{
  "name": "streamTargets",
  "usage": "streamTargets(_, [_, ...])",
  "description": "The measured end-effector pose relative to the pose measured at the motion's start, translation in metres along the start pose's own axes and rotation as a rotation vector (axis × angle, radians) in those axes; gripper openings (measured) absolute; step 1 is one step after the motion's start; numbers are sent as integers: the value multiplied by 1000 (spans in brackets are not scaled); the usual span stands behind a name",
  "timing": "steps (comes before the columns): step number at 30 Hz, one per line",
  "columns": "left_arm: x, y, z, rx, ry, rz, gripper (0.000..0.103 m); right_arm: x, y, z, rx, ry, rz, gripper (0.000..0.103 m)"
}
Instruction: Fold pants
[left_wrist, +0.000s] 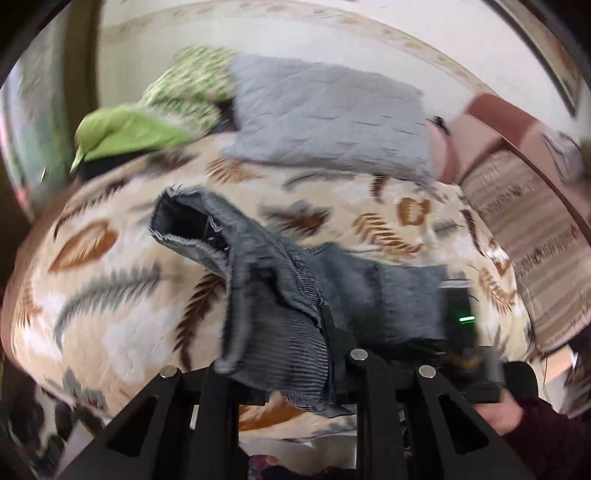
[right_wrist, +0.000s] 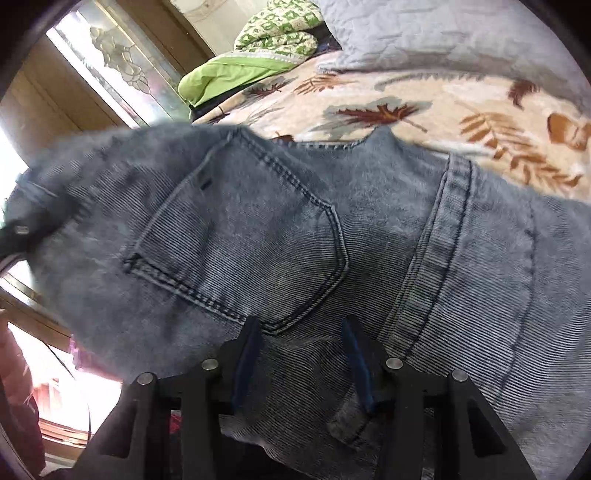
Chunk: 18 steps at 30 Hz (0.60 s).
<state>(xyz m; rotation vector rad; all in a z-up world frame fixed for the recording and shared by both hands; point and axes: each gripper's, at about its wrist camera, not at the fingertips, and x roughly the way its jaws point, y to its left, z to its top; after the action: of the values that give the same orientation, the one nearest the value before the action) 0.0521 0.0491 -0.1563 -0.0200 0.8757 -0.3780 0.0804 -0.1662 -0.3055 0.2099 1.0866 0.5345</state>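
Grey-blue jeans (left_wrist: 266, 295) hang bunched over my left gripper (left_wrist: 295, 354), which is shut on the denim above the leaf-print bed; the frayed leg hem (left_wrist: 184, 225) points up-left. In the right wrist view the jeans (right_wrist: 258, 229) fill the frame, back pocket (right_wrist: 240, 229) uppermost. My right gripper (right_wrist: 301, 350) has its blue-padded fingers (right_wrist: 247, 354) spread apart with denim lying between and under them. The other gripper also shows in the left wrist view (left_wrist: 461, 317) at the right, with a green light, and at the far left of the right wrist view (right_wrist: 18, 232).
The bed has a beige leaf-print blanket (left_wrist: 110, 295). At its far end lie a grey quilted pillow (left_wrist: 325, 118), a green patterned quilt (left_wrist: 184, 88) and a lime cloth (left_wrist: 125, 133). A brown headboard (left_wrist: 498, 125) is at the right. A glass door (right_wrist: 110, 66) stands left.
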Motion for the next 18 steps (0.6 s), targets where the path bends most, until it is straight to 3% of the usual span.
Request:
streamTargets(3, [-1, -28, 8, 58, 9, -8, 21, 2, -7, -4, 18, -31, 60, 50])
streamTargets(6, [1, -56, 12, 123, 8, 3, 21, -6, -21, -9, 84, -53, 157, 44])
streamTargets(10, [6, -89, 20, 178, 18, -19, 21, -30, -44, -12, 244, -129, 410, 43])
streamTargets(15, [19, -139, 30, 263, 36, -77, 21, -68, -70, -19, 336, -227, 454, 41])
streamTargets(18, [37, -167, 30, 305, 91, -102, 22, -97, -93, -25, 382, -265, 331, 41])
